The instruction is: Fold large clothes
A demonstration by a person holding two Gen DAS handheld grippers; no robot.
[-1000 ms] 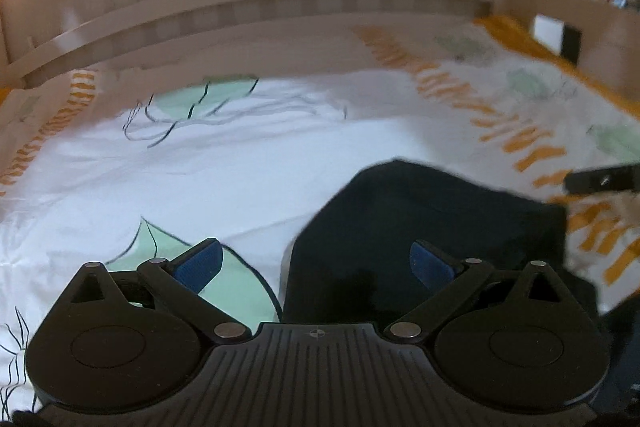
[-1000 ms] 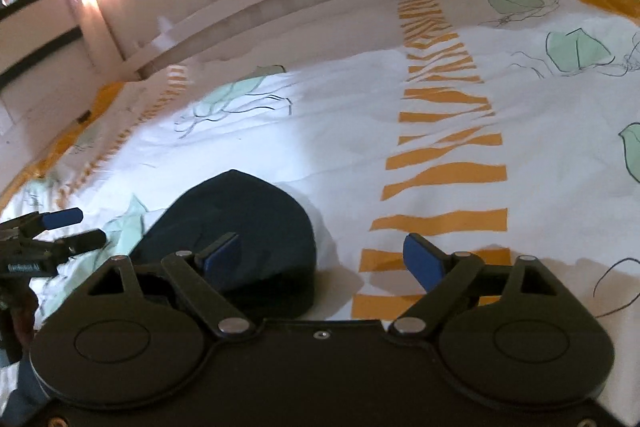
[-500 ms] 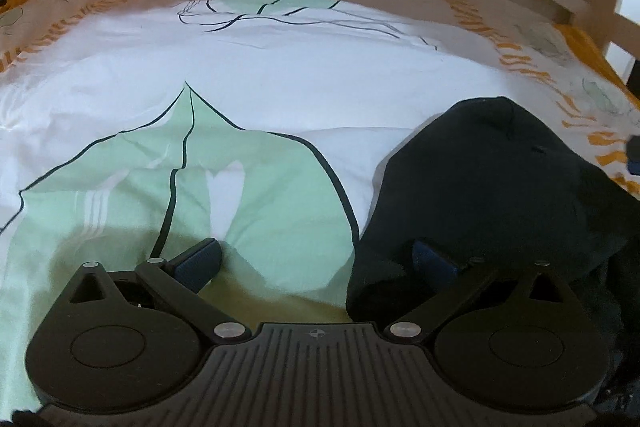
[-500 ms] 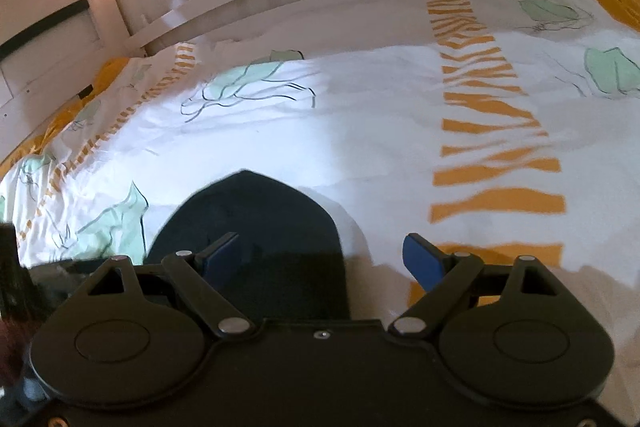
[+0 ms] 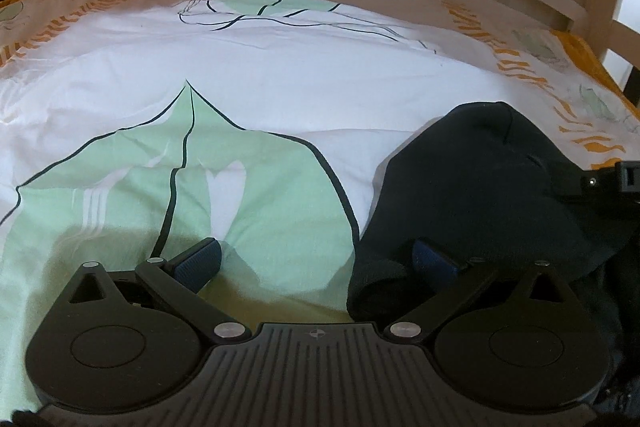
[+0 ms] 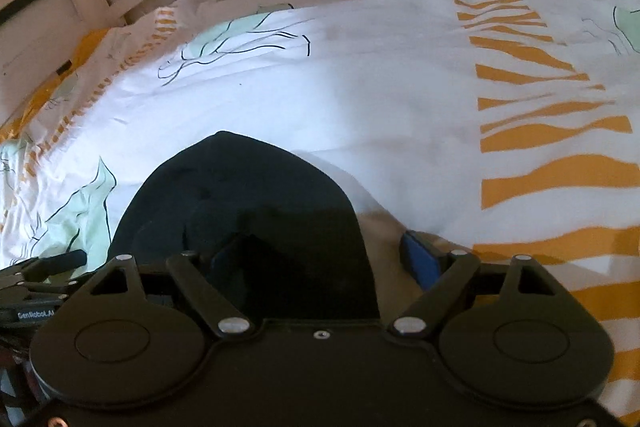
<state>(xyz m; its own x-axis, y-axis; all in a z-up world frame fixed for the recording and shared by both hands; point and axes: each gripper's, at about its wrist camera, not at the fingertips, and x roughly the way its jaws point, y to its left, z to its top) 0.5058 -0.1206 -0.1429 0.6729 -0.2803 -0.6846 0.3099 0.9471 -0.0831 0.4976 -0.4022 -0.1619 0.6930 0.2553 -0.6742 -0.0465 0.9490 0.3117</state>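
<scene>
Left side first: the left gripper (image 5: 316, 263) hangs low over the white bedspread printed with pale green leaves and orange stripes (image 5: 280, 75), jaws spread wide with nothing clamped between them. Its left blue pad (image 5: 199, 261) sits over a big green leaf, while the right blue pad (image 5: 432, 259) is against the near edge of the dark navy, dome-shaped fabric garment (image 5: 480, 187), which lies on the bed to the right of the claw's centre. Over to the right wrist view now, where the right gripper (image 6: 320, 259) is also wide open, gripping nothing, though its jaws have just been closing a little. The garment's rounded end (image 6: 248, 195) spreads out ahead of its left finger and covers much of the gap; the right pad (image 6: 420, 259) stands clear over the bare bedspread. Far left in that view, the other tool pokes in beside the garment.
</scene>
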